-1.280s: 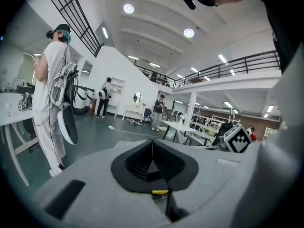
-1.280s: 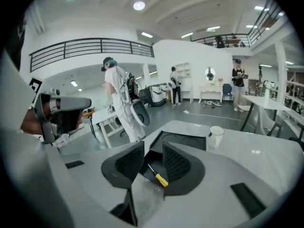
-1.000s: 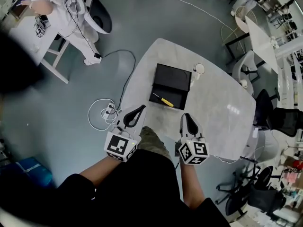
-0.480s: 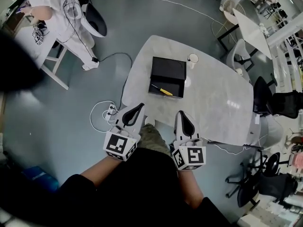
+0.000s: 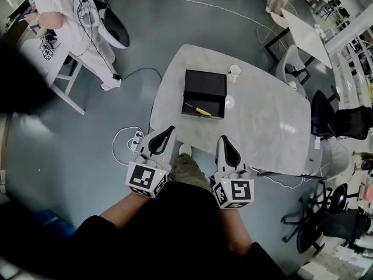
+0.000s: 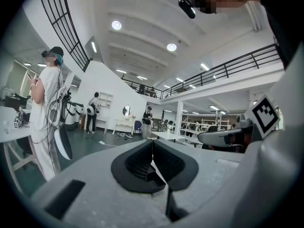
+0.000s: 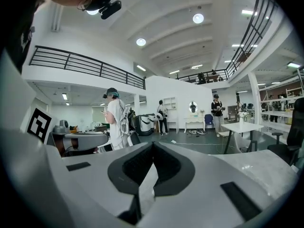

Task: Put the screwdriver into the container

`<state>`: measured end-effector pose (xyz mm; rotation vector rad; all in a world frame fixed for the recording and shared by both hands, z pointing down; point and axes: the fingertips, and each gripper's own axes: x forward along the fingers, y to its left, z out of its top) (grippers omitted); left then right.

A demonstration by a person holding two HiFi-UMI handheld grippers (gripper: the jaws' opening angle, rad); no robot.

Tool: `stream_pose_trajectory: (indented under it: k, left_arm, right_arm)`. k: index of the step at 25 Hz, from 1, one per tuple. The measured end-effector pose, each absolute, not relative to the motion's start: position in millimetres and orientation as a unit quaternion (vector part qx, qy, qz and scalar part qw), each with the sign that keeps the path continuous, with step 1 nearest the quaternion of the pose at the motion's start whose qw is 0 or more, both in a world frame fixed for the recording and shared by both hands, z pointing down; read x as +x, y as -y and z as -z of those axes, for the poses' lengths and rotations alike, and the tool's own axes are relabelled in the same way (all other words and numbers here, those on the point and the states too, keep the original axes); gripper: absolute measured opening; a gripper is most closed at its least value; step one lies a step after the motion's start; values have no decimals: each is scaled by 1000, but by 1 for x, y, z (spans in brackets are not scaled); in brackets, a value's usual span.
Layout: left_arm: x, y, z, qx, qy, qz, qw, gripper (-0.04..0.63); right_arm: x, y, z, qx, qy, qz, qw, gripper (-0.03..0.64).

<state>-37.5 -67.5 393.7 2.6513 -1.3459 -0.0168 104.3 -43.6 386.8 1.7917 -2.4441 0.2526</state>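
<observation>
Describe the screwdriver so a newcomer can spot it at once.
Find the pale marbled table in the middle of the head view, then the flat black container on its left side. The screwdriver lies along the container's near edge: a thin shaft with a yellow handle, the only yellow thing on the table.

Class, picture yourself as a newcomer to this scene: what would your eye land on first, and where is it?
The open black container stands out on the grey table, with the yellow-handled screwdriver lying across its nearer half. Nearer the camera, the left claw and right claw point toward it, both shut and empty.
</observation>
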Motion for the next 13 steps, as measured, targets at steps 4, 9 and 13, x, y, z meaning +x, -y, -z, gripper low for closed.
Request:
stream_pose_trajectory:
  k: [4,9,13]
  left_arm:
    - [-36,71,-395,888,451,6,85,17]
    - [-33,82,-398,887,453,5,90,17]
    - [-27,93,-400,887,452,4,95,17]
  right_arm:
    - [105,47,-389,587,804,-85,51,12]
    - [105,58,-388,580,809,-84,56,12]
    - [108,69,-389,577,810,-87,60,12]
